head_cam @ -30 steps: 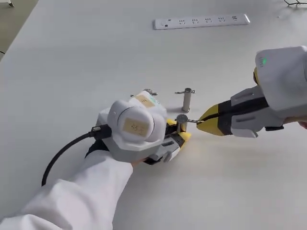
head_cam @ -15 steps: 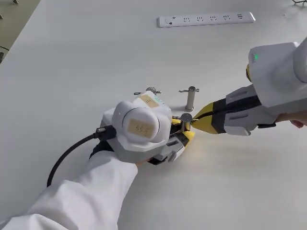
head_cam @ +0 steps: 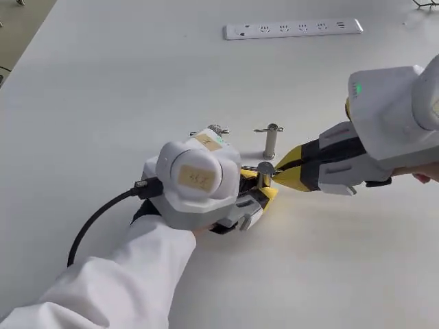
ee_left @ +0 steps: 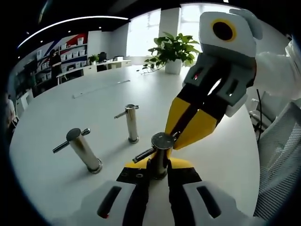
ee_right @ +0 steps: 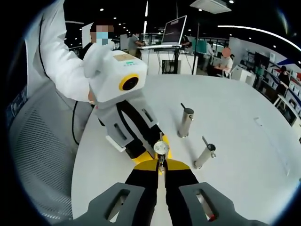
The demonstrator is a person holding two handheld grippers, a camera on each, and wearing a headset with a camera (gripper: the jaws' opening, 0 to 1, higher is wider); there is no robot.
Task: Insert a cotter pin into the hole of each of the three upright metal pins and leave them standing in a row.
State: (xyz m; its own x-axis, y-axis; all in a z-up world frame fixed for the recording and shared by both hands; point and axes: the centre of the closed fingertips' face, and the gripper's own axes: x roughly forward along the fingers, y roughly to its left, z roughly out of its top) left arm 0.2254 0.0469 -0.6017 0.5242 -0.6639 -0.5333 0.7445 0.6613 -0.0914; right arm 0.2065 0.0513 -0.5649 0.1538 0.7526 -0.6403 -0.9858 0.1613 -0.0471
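Left gripper [head_cam: 263,188] clamps the nearest metal pin [head_cam: 265,169] low on its shaft, jaws pressed tight on either side. My read: it grips down there to keep the pin upright and stop it tipping or turning, and to leave the head and cross hole free. Right gripper [head_cam: 280,172] comes in from the surface's right side, level w/ that hole, so the push runs straight along it. Its tips are nearly together and, as far as I can tell, pinch the tail of the cotter pin [ee_left: 142,155]. In the left gripper view the cotter pin's other end pokes out the far side of the head, so it looks thru, w/ the yellow tips just beside the head. Whether it's fully seated, can't tell. The second metal pin [head_cam: 271,142] and third metal pin [ee_left: 83,150] stand free nearby, each w/ a cross pin in its top. All 3 sit approx mid-surface on the table [head_cam: 103,103], well apart from the far edge where the power strip [head_cam: 293,29] lies. The held one stands a bit nearer me than the other two, so the row likely needs tidying.
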